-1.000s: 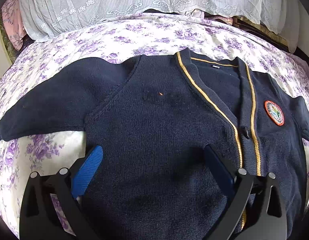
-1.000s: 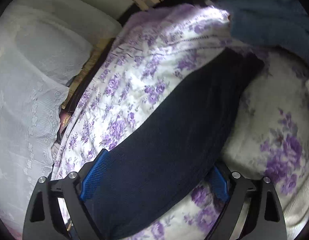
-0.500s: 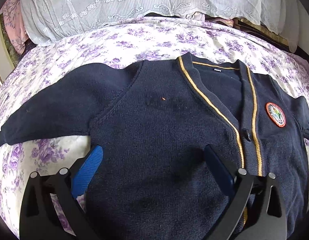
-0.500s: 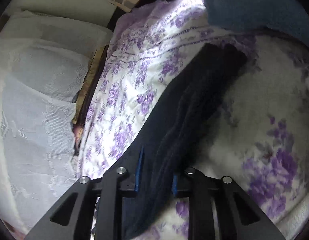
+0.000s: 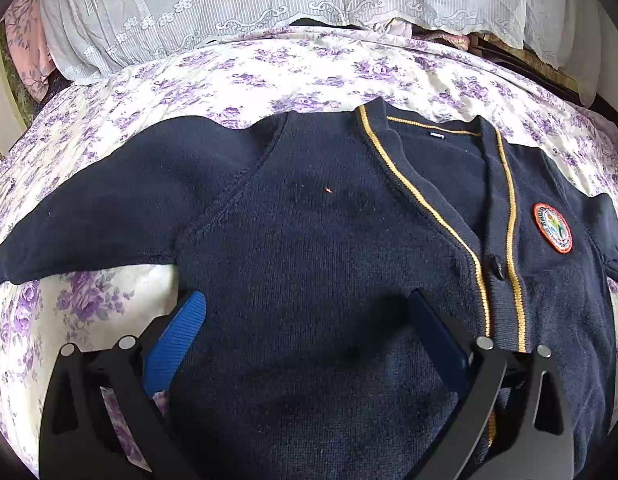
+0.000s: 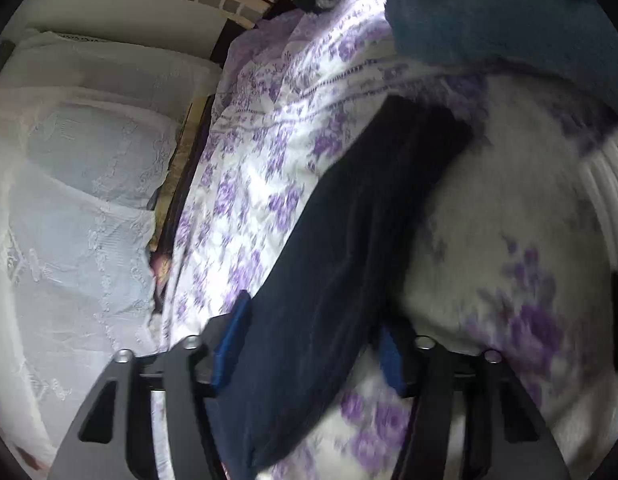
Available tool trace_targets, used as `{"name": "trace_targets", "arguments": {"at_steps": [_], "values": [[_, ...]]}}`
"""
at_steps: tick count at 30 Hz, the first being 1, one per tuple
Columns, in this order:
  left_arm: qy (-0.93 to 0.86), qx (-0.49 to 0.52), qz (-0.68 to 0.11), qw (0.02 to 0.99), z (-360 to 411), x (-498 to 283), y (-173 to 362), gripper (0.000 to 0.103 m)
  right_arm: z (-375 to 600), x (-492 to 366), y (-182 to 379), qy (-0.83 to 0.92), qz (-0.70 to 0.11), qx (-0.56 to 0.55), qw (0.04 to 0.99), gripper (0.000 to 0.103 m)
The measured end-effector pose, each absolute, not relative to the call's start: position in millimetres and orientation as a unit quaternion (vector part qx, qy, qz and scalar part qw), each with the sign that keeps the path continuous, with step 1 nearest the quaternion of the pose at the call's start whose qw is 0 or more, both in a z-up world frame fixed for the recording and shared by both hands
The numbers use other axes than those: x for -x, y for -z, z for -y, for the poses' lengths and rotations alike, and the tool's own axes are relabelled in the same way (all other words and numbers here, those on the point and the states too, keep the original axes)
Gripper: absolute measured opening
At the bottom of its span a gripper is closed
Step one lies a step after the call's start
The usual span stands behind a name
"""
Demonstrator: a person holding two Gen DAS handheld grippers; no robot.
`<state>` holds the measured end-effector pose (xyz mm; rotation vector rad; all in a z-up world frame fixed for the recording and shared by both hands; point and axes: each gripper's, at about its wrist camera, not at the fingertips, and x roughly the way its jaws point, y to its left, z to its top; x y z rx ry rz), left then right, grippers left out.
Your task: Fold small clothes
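Lying face up on the bed's white bedspread printed with purple flowers [image 5: 309,64], the small navy knitted cardigan with gold-striped front bands [image 5: 309,248] is spread almost flat, its round orange school badge [image 5: 552,228] on the chest at the right of my left view. One sleeve [image 5: 109,200] stretches out to the left over the bedspread; the far sleeve [image 6: 349,240] runs up my right view as a dark band.

My right claw [image 6: 309,344] has just been closing around that far sleeve. A second ago its blue pads stood wide on either side of the knit; now they sit much nearer together with the sleeve bunched between them. The left pad [image 6: 233,340] touches the fabric, but the picture is blurred and I cannot tell whether the pinch is firm. I judge this as the start of the first fold: sleeve gripped, ready to be carried in across the chest.

My left claw [image 5: 305,340] hovers with its jaws wide apart over the lower body panel, holding nothing, just as it was a second ago.

Beyond the cardigan, a white lace cover [image 5: 269,4] drapes along the head of the bed, and a blue towelling cloth [image 6: 509,12] lies at the far end, beyond the sleeve's cuff.
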<state>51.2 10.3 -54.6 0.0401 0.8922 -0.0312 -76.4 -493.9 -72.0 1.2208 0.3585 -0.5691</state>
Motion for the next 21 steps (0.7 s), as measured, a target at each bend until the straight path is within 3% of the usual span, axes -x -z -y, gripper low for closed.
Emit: {"name": "trace_targets", "arguments": {"at_steps": [1, 2, 21], "values": [[0.015, -0.019, -0.431, 0.902, -10.7, -51.0, 54.6, 0.098, 495.6, 73.9, 73.5, 0.281, -0.165, -0.548, 0.770, 0.025], [0.015, -0.019, -0.431, 0.902, -11.0, -50.8, 54.4, 0.098, 497.4, 71.5, 76.0, 0.294, -0.169, -0.539, 0.771, 0.009], [-0.055, -0.012, -0.403, 0.913, -61.7, -66.6, 24.5, 0.098, 417.8, 38.6, -1.3, 0.131, -0.172, -0.396, 0.893, 0.009]]}}
